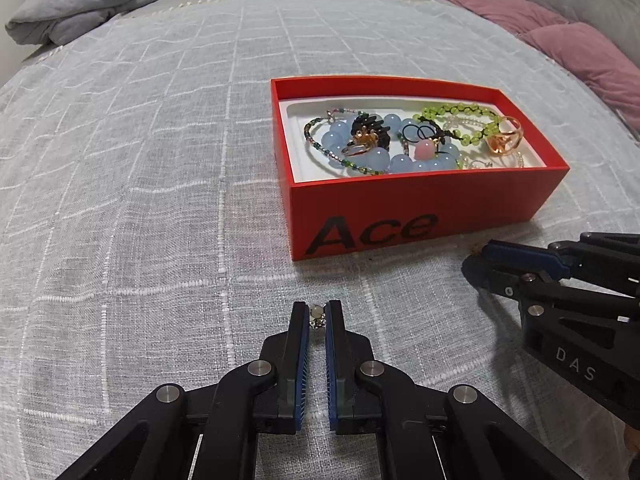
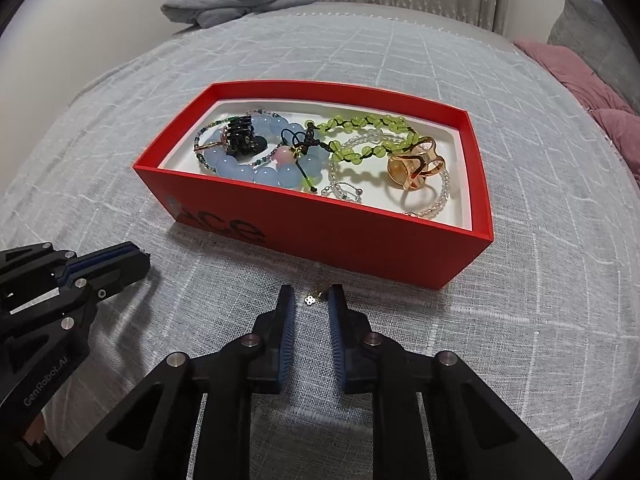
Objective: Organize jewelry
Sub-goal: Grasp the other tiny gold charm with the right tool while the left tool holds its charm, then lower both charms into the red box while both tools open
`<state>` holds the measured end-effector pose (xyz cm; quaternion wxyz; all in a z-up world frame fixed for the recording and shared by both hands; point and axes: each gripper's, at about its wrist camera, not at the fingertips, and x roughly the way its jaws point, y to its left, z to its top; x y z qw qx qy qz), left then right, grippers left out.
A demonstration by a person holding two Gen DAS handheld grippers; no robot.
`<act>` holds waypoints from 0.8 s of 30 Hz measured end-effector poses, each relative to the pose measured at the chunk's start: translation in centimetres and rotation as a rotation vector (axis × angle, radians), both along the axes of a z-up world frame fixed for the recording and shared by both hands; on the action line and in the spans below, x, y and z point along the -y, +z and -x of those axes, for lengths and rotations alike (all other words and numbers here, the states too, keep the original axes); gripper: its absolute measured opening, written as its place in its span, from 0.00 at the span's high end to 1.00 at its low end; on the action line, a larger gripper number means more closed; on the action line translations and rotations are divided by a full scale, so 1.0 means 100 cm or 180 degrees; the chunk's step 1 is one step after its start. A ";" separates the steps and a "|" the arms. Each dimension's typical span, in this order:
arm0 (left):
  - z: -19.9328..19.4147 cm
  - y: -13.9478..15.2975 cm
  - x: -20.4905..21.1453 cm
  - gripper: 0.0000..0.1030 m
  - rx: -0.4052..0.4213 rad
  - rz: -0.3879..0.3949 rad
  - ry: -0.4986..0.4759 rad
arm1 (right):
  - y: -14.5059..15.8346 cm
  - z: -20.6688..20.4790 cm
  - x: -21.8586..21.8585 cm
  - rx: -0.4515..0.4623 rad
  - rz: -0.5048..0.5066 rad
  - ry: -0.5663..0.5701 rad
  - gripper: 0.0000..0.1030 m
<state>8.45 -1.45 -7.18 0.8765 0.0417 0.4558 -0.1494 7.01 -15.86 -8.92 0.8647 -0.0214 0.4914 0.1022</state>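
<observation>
My left gripper (image 1: 318, 307) is shut on a small earring with a pale bead (image 1: 316, 313), just above the bedspread. It shows at the left of the right wrist view (image 2: 141, 261). My right gripper (image 2: 311, 295) points down at the cloth in front of the red box (image 2: 320, 232), jaws a little apart. A tiny gold piece with a white clover charm (image 2: 316, 295) lies between its tips, near the right finger, not pinched. The open red box (image 1: 400, 204) holds a blue bead bracelet (image 2: 256, 168), a green bead bracelet (image 2: 360, 124) and a gold ring (image 2: 416, 168).
Everything lies on a bed with a grey checked bedspread (image 1: 140, 160). A folded grey blanket (image 1: 88, 0) sits at the far left corner and a pink quilt (image 1: 560, 36) runs along the far right. The right gripper (image 1: 476, 266) is just right of the box's near corner.
</observation>
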 end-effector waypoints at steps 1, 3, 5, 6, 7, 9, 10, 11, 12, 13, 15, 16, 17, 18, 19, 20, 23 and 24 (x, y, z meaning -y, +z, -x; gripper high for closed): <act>0.000 0.000 0.000 0.98 0.0000 0.0000 0.0002 | 0.000 -0.001 -0.002 0.0001 -0.0003 0.0001 0.86; 0.000 0.000 0.000 0.98 -0.0001 -0.0001 0.0003 | 0.000 -0.001 -0.003 0.0003 -0.0008 0.0010 0.89; 0.000 0.000 0.000 0.98 0.0001 -0.0001 0.0004 | 0.000 0.004 -0.002 0.0006 -0.0008 0.0024 0.91; 0.000 0.000 -0.001 0.98 0.0001 0.0001 0.0007 | 0.000 0.004 -0.002 0.0006 -0.0005 0.0034 0.92; 0.001 0.001 0.000 0.98 0.0001 0.0004 0.0010 | 0.000 0.004 -0.002 0.0005 -0.0002 0.0040 0.93; 0.001 0.001 0.000 0.98 0.0004 0.0009 0.0016 | 0.001 0.004 -0.003 0.0002 0.0000 0.0045 0.95; 0.002 0.001 0.000 0.98 0.0005 0.0011 0.0017 | 0.000 0.004 -0.003 0.0001 -0.0001 0.0046 0.95; 0.001 0.001 0.000 0.98 0.0006 0.0015 0.0020 | 0.001 0.004 -0.004 -0.0002 -0.0004 0.0045 0.95; 0.001 0.001 -0.001 0.98 0.0007 0.0020 0.0025 | 0.001 0.004 -0.004 -0.0005 -0.0005 0.0046 0.96; 0.001 0.002 -0.001 0.98 0.0007 0.0024 0.0030 | 0.001 0.004 -0.003 -0.0007 -0.0008 0.0047 0.96; 0.001 0.003 -0.002 0.98 0.0013 0.0033 0.0041 | 0.002 0.005 -0.001 -0.0012 -0.0021 0.0041 0.96; 0.001 0.003 -0.003 0.98 0.0016 0.0040 0.0046 | 0.002 0.005 0.002 -0.0014 -0.0030 0.0036 0.96; 0.000 0.004 -0.003 0.98 0.0020 0.0048 0.0051 | 0.003 0.006 0.004 -0.0015 -0.0046 0.0026 0.96; 0.000 0.005 -0.004 0.98 0.0026 0.0058 0.0056 | 0.004 0.007 0.006 -0.0015 -0.0059 0.0018 0.96; 0.000 0.006 -0.004 0.98 0.0033 0.0067 0.0059 | 0.005 0.007 0.008 -0.0017 -0.0075 0.0009 0.96; 0.000 0.007 -0.005 0.98 0.0041 0.0077 0.0062 | 0.006 0.008 0.010 -0.0017 -0.0093 -0.0002 0.96; -0.001 0.013 -0.006 0.98 0.0070 0.0116 0.0067 | 0.012 0.011 0.016 0.0008 -0.0137 -0.0033 0.96; -0.001 0.015 -0.006 0.98 0.0084 0.0134 0.0061 | 0.015 0.013 0.018 0.0020 -0.0159 -0.0041 0.96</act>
